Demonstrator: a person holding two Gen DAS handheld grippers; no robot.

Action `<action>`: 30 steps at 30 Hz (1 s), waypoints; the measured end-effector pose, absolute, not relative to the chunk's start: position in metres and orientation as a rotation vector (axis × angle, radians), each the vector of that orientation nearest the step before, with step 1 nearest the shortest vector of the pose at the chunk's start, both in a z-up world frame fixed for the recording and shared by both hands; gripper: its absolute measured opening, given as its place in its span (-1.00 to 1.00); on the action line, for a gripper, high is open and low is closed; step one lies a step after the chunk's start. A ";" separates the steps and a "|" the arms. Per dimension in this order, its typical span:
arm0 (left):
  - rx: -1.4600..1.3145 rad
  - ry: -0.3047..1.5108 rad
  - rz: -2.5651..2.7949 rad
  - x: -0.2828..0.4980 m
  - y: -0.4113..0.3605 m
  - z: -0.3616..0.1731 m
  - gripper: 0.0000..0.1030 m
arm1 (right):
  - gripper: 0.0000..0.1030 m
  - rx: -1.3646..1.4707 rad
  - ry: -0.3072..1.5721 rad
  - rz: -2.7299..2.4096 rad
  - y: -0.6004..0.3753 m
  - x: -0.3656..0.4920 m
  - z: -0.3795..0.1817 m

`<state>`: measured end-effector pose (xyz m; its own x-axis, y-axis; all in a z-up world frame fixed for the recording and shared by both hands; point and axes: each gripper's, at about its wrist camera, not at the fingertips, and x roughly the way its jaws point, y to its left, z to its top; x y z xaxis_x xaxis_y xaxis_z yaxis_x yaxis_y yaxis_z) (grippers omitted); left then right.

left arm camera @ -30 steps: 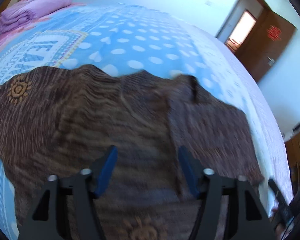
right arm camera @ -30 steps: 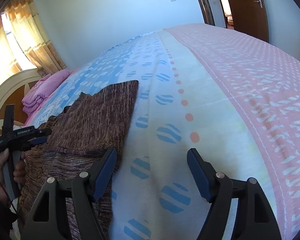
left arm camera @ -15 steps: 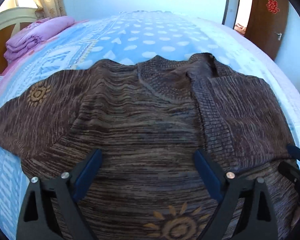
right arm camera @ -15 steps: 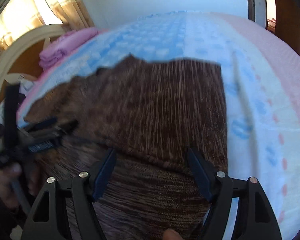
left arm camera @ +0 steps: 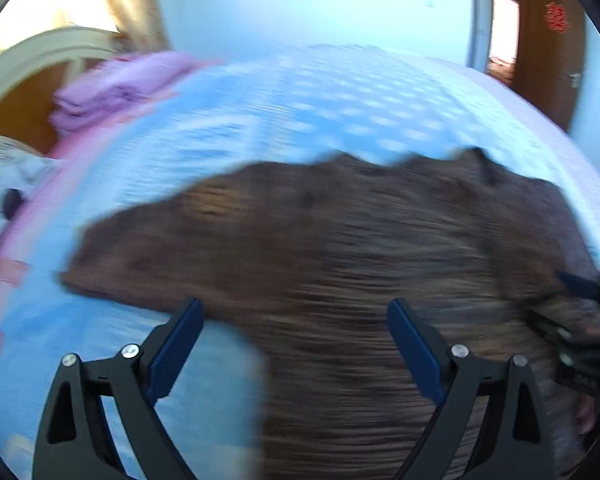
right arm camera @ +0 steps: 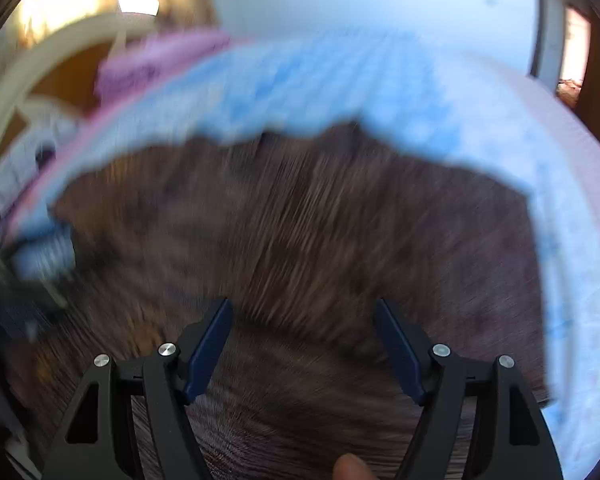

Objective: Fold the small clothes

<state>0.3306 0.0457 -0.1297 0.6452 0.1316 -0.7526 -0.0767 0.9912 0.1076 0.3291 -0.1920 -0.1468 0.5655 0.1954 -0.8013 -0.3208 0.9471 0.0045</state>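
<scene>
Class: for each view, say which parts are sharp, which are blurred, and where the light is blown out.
Left wrist view: left gripper sharp, brown sweater streaked, window overexposed. Right wrist view: right gripper sharp, sweater and bedsheet smeared, window glare upper left.

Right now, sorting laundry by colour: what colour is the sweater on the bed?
Streaky brown sweater; left wrist view.

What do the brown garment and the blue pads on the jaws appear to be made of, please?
The brown garment looks like a soft matte knit, probably wool or acrylic: fine streaked ribs show despite blur. The blue pads look like smooth moulded plastic or rubber, slightly glossy; which one is unclear.
</scene>
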 end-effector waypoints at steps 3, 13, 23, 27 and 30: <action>0.078 0.863 0.247 0.335 0.104 -0.133 0.91 | 0.50 -0.182 0.900 0.302 -0.188 0.317 -0.145; -0.260 0.901 0.502 0.325 0.274 -0.158 0.90 | 0.57 -0.182 0.882 0.306 -0.188 0.312 -0.148; -0.562 0.852 0.353 0.332 0.285 -0.166 0.28 | 0.59 -0.202 0.876 0.295 -0.183 0.313 -0.149; -0.591 0.832 0.361 0.339 0.284 -0.169 0.16 | 0.60 -0.205 0.874 0.292 -0.182 0.312 -0.149; -0.614 0.814 0.360 0.346 0.287 -0.172 -0.27 | 0.60 -0.206 0.873 0.290 -0.182 0.312 -0.149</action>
